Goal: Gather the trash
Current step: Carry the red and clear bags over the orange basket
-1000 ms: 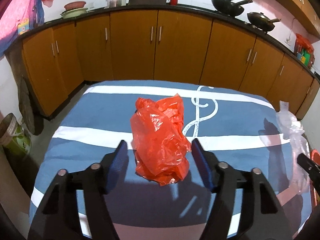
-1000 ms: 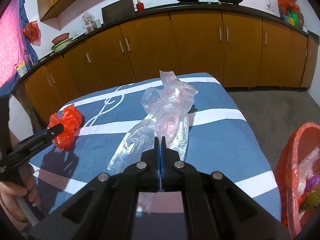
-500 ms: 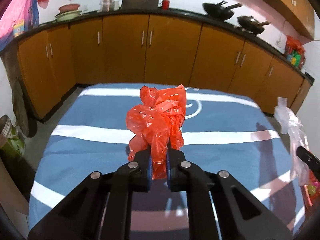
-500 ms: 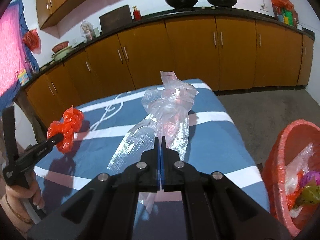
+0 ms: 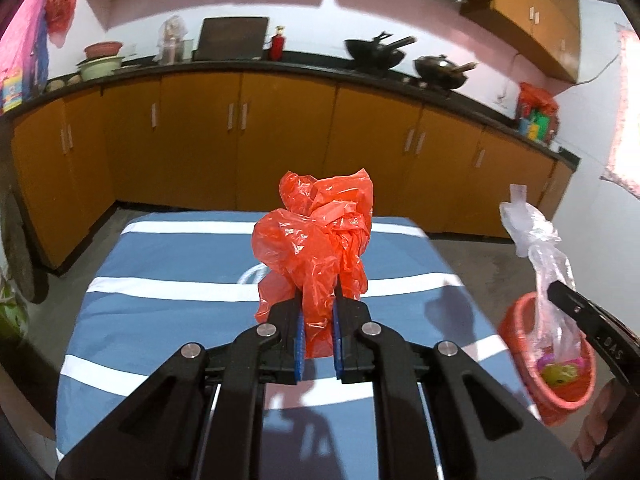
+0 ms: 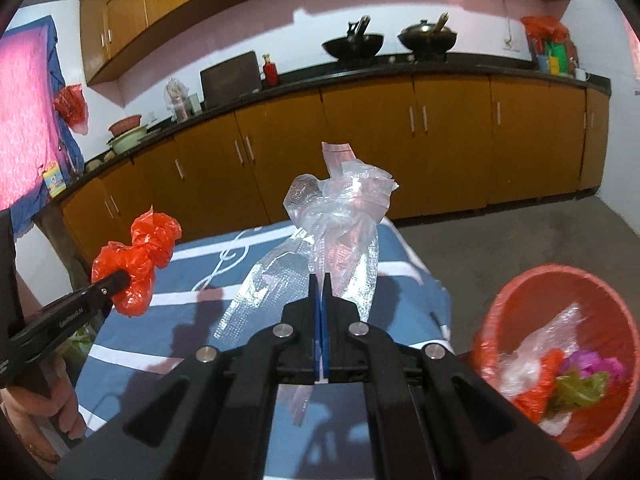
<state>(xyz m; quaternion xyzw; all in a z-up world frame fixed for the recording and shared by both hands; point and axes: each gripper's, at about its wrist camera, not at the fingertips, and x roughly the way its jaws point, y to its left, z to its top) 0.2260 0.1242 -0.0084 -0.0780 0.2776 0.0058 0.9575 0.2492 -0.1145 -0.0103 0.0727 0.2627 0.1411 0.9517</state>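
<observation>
the red plastic bag (image 5: 316,240) now hangs in the air above the blue striped table (image 5: 168,280) — a second ago it lay on the cloth between wide-open jaws. the left gripper (image 5: 317,320) has just been closing and is clenched on the bag's lower folds. the clear plastic bag (image 6: 340,232) is also lifted off the table, pinched in the right gripper (image 6: 321,300), whose jaws are fully closed on the thin film. both pieces are secured, so what looks left is carrying them to the red basket (image 6: 520,280) beside the table — already holding other scraps.
</observation>
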